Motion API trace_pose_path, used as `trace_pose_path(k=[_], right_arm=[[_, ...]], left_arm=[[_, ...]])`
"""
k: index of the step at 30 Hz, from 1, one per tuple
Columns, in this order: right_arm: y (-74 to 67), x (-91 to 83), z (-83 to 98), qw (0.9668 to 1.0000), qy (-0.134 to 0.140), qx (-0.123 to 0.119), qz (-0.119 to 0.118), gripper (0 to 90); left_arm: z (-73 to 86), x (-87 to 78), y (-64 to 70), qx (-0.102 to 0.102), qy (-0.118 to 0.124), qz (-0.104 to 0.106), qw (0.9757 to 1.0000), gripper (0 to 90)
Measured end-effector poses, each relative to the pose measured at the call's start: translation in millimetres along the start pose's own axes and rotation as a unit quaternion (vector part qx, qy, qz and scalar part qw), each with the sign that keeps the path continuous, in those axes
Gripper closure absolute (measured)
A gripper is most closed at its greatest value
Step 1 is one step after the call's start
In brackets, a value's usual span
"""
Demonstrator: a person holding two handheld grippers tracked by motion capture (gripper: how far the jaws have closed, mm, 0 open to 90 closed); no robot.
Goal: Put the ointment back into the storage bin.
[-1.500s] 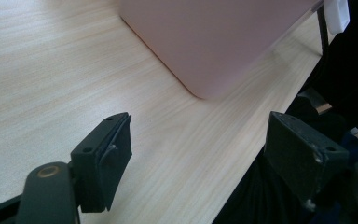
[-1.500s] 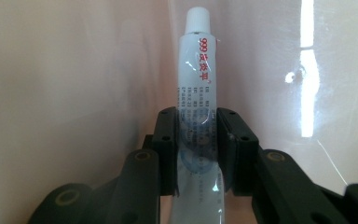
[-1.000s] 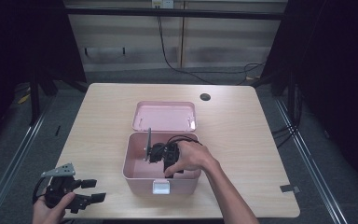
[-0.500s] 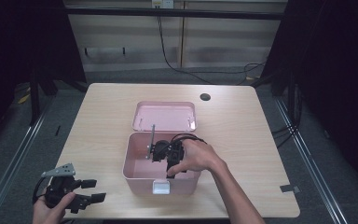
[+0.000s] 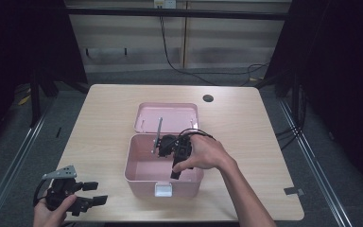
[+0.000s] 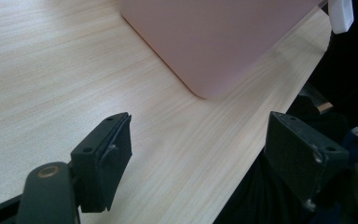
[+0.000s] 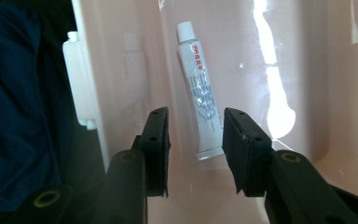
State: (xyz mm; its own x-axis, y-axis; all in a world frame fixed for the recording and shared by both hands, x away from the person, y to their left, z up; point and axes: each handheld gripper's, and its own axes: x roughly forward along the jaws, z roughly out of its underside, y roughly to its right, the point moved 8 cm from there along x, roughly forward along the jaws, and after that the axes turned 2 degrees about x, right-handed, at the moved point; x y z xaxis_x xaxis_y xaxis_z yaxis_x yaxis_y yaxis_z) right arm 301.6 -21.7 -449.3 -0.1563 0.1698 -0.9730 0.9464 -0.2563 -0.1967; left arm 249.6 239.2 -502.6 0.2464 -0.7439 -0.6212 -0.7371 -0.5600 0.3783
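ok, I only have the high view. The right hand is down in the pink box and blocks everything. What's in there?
Observer: A white tube lies flat on the floor of the pink box.
Operator: Has the right gripper got it?
Observer: No. The right gripper is open, jaws either side of the tube's lower end, not closed on it.
Operator: And the left gripper, anything in it? Too small for me.
Observer: Nothing. The left gripper is open wide over the table, near a corner of the box.
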Motion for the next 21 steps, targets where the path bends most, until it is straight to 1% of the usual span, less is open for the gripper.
trace_pose_path(k=[2, 7, 8, 9, 10, 14, 15, 16, 17, 18, 19, 21], right_arm=[[1.7, -3.9, 1.6, 1.0, -0.001, 0.0, 0.003, 62.2], [5.0, -7.9, 4.8, 1.0, 0.003, 0.006, -0.005, 61.4], [4.8, -8.4, 5.4, 0.9999, 0.005, 0.012, -0.006, 61.4], [5.8, -9.5, 6.6, 0.9999, 0.002, 0.01, -0.004, 61.3], [5.3, -10.4, 7.5, 0.9999, 0.002, 0.014, -0.005, 61.1], [5.4, -13.1, 9.5, 0.9999, 0.001, 0.013, -0.001, 61.0], [5.5, -16.6, 9.9, 0.9999, 0.002, 0.013, 0.005, 60.9], [4.9, -17.7, 9.5, 0.9999, 0.007, 0.011, 0.005, 60.8], [4.7, -20.3, 9.7, 0.9999, 0.004, 0.009, 0.006, 60.4], [4.2, -22.5, 9.8, 0.9999, 0.004, 0.013, 0.009, 60.3], [4.3, -24.7, 9.7, 0.9999, 0.006, 0.01, 0.012, 60.3], [3.4, -27.4, 9.8, 0.9999, 0.006, 0.012, 0.011, 60.2]], left_arm=[[0.3, -0.1, -0.1, -0.002, 0.0, 0.0, 1.0, 22.9], [-0.1, -0.4, -0.3, -0.002, 0.001, 0.0, 1.0, 22.9], [0.0, -0.3, -0.3, -0.002, 0.001, 0.001, 1.0, 22.9], [-0.1, -0.2, -0.2, -0.002, 0.001, 0.001, 1.0, 22.9], [-0.1, -0.3, -0.2, -0.002, 0.002, 0.001, 1.0, 22.9], [-0.1, -0.3, -0.2, -0.002, 0.002, 0.001, 1.0, 22.9], [-0.1, -0.2, -0.2, -0.002, 0.001, 0.001, 1.0, 22.9], [-0.1, -0.2, -0.2, -0.002, 0.001, 0.001, 1.0, 22.9], [-0.1, -0.2, -0.2, -0.002, 0.002, 0.001, 1.0, 22.9], [-0.1, -0.2, -0.1, -0.002, 0.001, 0.001, 1.0, 22.9], [-0.2, -0.2, -0.1, -0.002, 0.002, 0.001, 1.0, 22.9], [-0.1, -0.3, -0.1, -0.002, 0.002, 0.001, 1.0, 22.9]])
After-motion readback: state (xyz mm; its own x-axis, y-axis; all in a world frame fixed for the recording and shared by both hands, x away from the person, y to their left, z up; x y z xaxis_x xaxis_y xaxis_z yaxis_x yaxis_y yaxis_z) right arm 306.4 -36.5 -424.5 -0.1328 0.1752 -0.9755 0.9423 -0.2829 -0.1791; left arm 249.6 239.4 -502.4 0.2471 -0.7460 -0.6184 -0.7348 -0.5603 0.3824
